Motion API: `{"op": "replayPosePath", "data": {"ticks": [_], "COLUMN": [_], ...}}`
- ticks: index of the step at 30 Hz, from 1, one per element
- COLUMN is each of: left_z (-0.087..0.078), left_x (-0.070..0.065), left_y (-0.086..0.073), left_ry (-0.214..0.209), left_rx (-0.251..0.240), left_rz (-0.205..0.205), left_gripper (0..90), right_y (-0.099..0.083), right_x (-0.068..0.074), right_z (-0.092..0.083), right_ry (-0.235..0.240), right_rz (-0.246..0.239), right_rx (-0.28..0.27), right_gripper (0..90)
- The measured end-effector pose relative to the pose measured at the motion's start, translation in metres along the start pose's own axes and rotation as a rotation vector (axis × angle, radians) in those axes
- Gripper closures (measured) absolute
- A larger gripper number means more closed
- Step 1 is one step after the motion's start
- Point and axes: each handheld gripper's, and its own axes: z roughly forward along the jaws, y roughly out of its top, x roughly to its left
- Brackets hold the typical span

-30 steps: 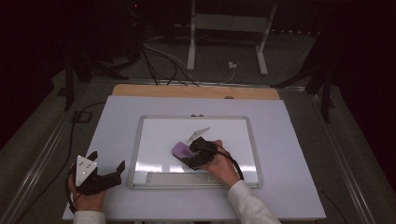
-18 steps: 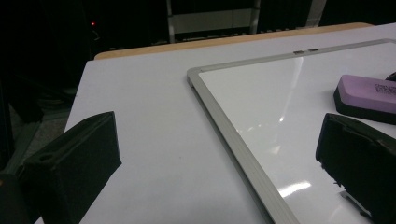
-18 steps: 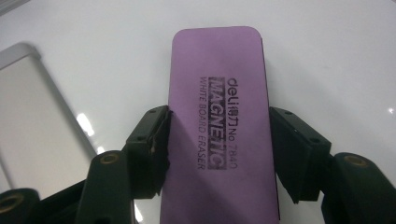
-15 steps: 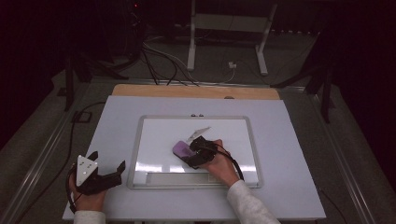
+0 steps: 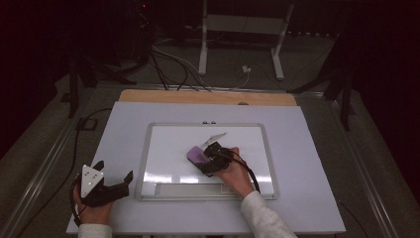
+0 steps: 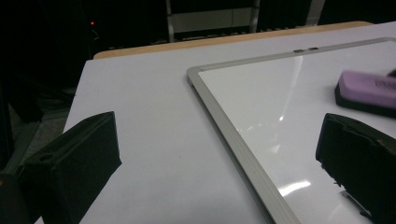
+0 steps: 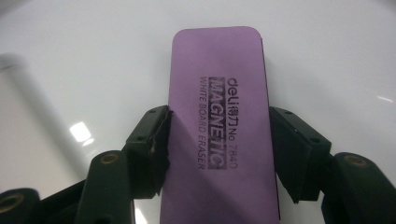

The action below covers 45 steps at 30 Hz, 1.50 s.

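Observation:
A purple whiteboard eraser (image 5: 197,154) (image 7: 219,116) (image 6: 369,88) lies flat on the white surface of a whiteboard (image 5: 173,144) in the middle of the table. My right gripper (image 5: 210,157) (image 7: 219,144) is shut on the eraser, its two black pads pressing on the long sides. Its printed label reads "MAGNETIC WHITE BOARD ERASER". My left gripper (image 5: 115,179) (image 6: 219,158) rests at the table's front left, off the board's left frame (image 6: 243,154), with its jaws wide apart and nothing between them.
The whiteboard lies on a pale sheet (image 5: 317,163) that covers a wooden table (image 5: 198,96). A marker tray (image 5: 188,190) runs along the board's near edge. Cables (image 5: 168,64) and stand legs (image 5: 203,49) are on the dark floor behind.

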Motion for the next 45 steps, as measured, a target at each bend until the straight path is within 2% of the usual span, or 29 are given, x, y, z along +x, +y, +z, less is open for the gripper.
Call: {"op": "replayPosePath", "data": {"ticks": [3, 5, 8, 12, 17, 22, 26, 29, 35, 45], "left_z": [0.0, 0.0, -0.001, -0.001, -0.001, -0.004, -0.003, -0.003, -0.002, -0.001], "left_x": [0.0, 0.001, 0.002, 0.005, 0.003, 0.003, 0.002, 0.002, 0.002, 0.002], "left_y": [0.0, -0.001, -0.002, -0.002, -0.002, -0.002, -0.002, -0.002, -0.002, -0.002], "left_ry": [0.001, 0.001, 0.002, 0.005, 0.003, 0.01, 0.009, 0.009, 0.009, 0.006], "left_rx": [-0.001, -0.001, 0.002, -0.002, 0.005, -0.003, 0.003, 0.001, 0.006, 0.003], "left_rz": [0.001, -0.002, -0.007, -0.016, -0.007, -0.008, -0.008, -0.006, -0.005, -0.003], "left_gripper": [0.6, 0.6, 0.6, 0.6, 0.6, 0.6, 0.6, 0.6, 0.6, 0.6], "right_y": [0.001, 0.002, 0.003, 0.0, -0.008, -0.017, -0.023, -0.026, -0.031, -0.032], "right_x": [0.013, 0.013, 0.001, -0.022, -0.042, -0.052, -0.06, -0.065, -0.071, -0.071], "right_z": [0.002, 0.003, 0.002, -0.001, -0.008, -0.016, -0.021, -0.024, -0.028, -0.03], "right_ry": [0.064, 0.059, -0.01, -0.101, -0.182, -0.236, -0.254, -0.274, -0.272, -0.267], "right_rz": [-0.072, -0.066, 0.006, 0.13, 0.235, 0.292, 0.327, 0.337, 0.355, 0.338], "right_rx": [0.004, 0.005, -0.001, -0.017, -0.031, -0.037, -0.04, -0.039, -0.042, -0.035], "right_gripper": [41.0, 41.0, 41.1, 41.0, 41.0, 40.9, 40.9, 40.9, 40.8, 39.5]}}
